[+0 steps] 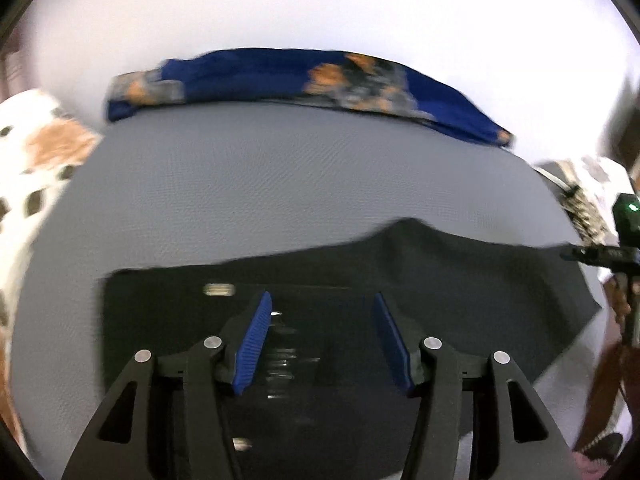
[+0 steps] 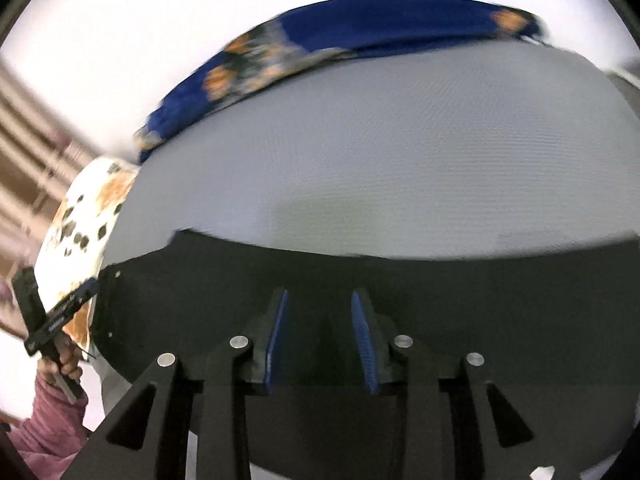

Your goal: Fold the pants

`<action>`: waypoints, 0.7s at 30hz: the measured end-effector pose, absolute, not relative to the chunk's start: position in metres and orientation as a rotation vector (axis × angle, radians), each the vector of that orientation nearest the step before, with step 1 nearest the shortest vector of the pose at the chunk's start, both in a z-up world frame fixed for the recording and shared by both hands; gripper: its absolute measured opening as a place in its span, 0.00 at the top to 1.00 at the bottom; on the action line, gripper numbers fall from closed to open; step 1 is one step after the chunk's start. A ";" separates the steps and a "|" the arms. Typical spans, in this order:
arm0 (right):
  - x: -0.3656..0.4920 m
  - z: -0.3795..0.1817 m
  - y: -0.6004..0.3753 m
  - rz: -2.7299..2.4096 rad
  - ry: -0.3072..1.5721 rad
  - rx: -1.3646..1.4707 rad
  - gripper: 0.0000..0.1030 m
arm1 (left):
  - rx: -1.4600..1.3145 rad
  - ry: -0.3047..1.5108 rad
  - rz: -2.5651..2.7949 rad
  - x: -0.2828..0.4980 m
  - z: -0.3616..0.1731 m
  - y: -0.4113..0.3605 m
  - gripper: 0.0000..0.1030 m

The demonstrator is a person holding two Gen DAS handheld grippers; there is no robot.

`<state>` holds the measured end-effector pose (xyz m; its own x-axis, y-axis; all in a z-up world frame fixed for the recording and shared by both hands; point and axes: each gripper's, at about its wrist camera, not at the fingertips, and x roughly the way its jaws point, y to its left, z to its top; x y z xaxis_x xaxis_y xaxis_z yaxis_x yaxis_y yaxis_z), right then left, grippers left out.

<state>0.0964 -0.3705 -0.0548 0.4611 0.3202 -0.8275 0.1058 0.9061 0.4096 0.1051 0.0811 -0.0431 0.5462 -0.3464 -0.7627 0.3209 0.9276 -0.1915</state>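
Note:
Black pants (image 1: 460, 276) lie flat on a grey mat (image 1: 280, 184); they also show in the right wrist view (image 2: 440, 300). My left gripper (image 1: 320, 304) is open just above the waistband end, with nothing between its blue pads (image 1: 256, 340). My right gripper (image 2: 319, 300) is open above the other end of the pants, pads apart and empty. The right gripper also shows at the right edge of the left wrist view (image 1: 592, 254). The left gripper shows at the left of the right wrist view (image 2: 76, 300).
A blue cloth with orange flowers (image 1: 280, 76) lies along the mat's far edge, also in the right wrist view (image 2: 320, 52). A white cloth with brown spots (image 1: 36, 168) lies left of the mat. A patterned cloth (image 1: 588, 200) lies at the right.

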 end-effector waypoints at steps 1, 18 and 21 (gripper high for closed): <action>0.088 -0.055 -0.391 0.112 1.093 0.460 0.69 | -0.019 0.914 -0.430 0.104 -0.043 0.066 0.47; 0.004 -0.105 -0.616 -0.051 1.134 0.728 0.69 | 0.071 1.098 -0.575 0.112 -0.086 -0.095 0.47; 0.001 -0.112 -0.616 0.013 1.133 0.740 0.70 | 0.081 1.115 -0.565 0.113 -0.090 -0.101 0.47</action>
